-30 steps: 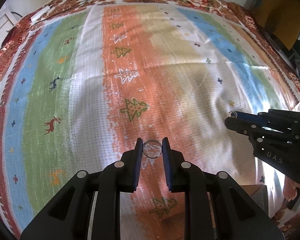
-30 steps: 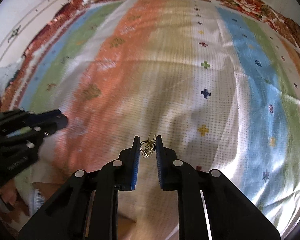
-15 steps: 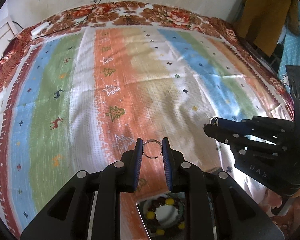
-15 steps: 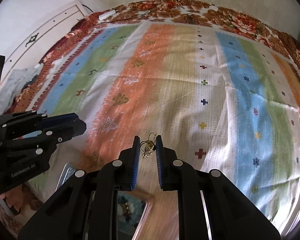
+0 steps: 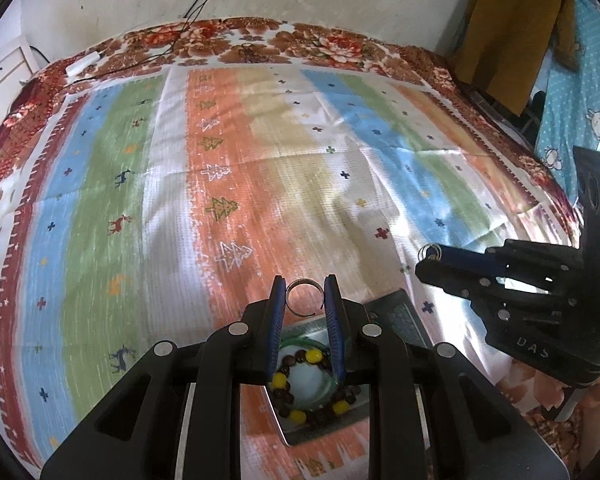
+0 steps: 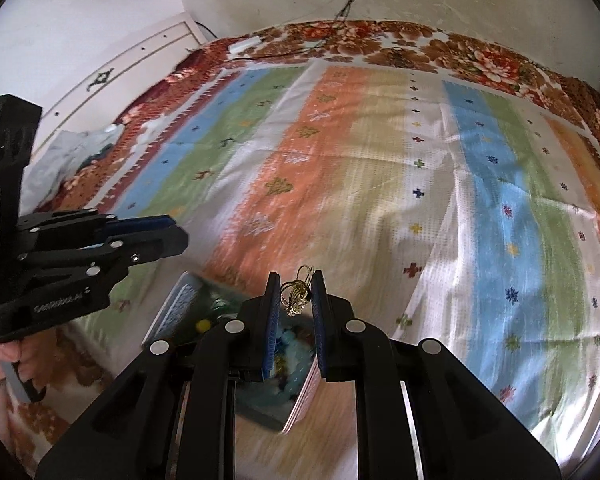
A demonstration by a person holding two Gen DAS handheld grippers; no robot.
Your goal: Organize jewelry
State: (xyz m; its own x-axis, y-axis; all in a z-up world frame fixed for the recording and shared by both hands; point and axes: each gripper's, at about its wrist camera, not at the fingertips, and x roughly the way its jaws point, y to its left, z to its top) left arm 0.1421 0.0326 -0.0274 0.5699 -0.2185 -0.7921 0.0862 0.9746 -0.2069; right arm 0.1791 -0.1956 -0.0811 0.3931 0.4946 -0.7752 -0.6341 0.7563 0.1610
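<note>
both raised, left gripper (image 5: 304,294) pinching wire ring (image 5: 303,297), right gripper (image 6: 296,294) clamping gold tangle (image 6: 297,294) (spiky)

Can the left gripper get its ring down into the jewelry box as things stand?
Probably yes. The left gripper, shut on the silver ring, hangs over the open jewelry box; the right gripper is off to the side.

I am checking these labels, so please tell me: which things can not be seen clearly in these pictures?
- Tray, left wrist view: the left gripper covers most of it.
- Bead bracelet, same view: partly behind the fingers.
- Tray contents, right wrist view: motion blur, only blue and yellow blobs.
- Gold piece in the right gripper: too small and tangled to identify.
- Silver ring: lower arc thin, faint.
</note>
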